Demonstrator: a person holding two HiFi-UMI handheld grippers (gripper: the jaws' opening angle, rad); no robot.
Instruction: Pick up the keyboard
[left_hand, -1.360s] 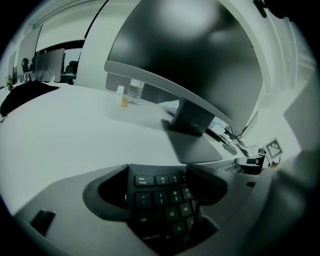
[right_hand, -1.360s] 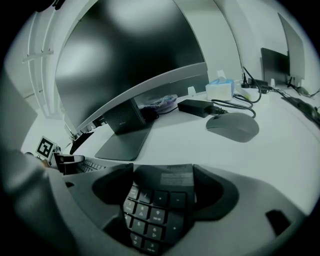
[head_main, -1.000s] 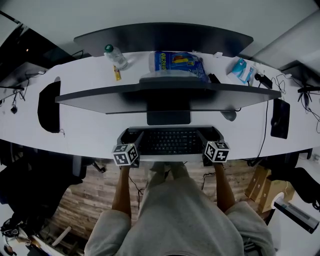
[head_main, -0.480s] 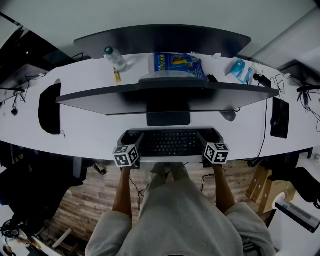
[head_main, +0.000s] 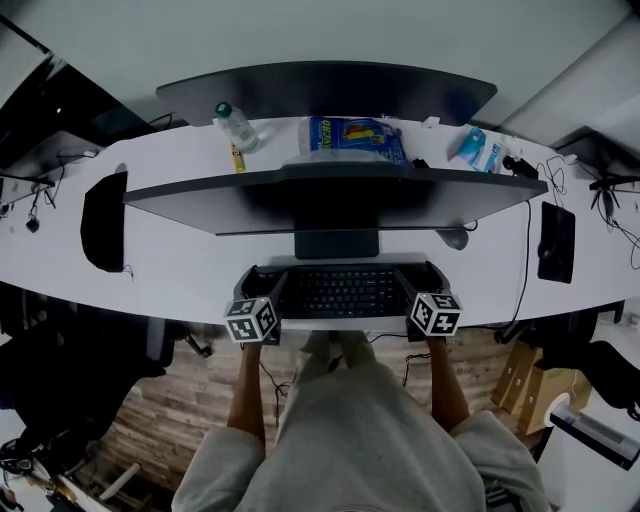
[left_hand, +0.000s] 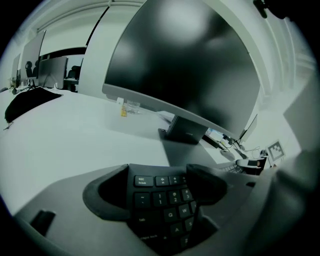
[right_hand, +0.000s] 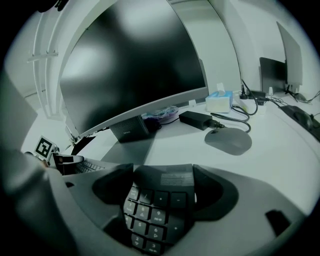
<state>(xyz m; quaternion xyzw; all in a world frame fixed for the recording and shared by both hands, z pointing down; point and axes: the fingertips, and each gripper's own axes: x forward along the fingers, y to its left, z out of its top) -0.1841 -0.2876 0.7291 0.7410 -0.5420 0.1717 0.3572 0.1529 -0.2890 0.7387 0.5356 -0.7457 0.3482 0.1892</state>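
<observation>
A black keyboard (head_main: 340, 292) lies crosswise near the white desk's (head_main: 180, 275) front edge, just in front of the monitor stand (head_main: 336, 243). My left gripper (head_main: 262, 282) is shut on its left end; in the left gripper view the escape and number keys (left_hand: 160, 197) fill the gap between the pads (left_hand: 105, 192). My right gripper (head_main: 420, 280) is shut on its right end, where the number pad (right_hand: 155, 212) sits between its pads (right_hand: 212, 192). The keyboard's end tilts up toward the camera in the right gripper view.
A wide curved monitor (head_main: 330, 195) stands just behind the keyboard. A grey mouse (head_main: 455, 237) lies right of the stand. Behind the monitor are a water bottle (head_main: 236, 125), a blue package (head_main: 355, 135) and a tissue box (head_main: 478, 148). Dark pads lie at far left (head_main: 103, 218) and far right (head_main: 556, 242).
The head view has shifted slightly, so everything sits a little lower in the picture. Both grippers and the keyboard keep the same places relative to each other.
</observation>
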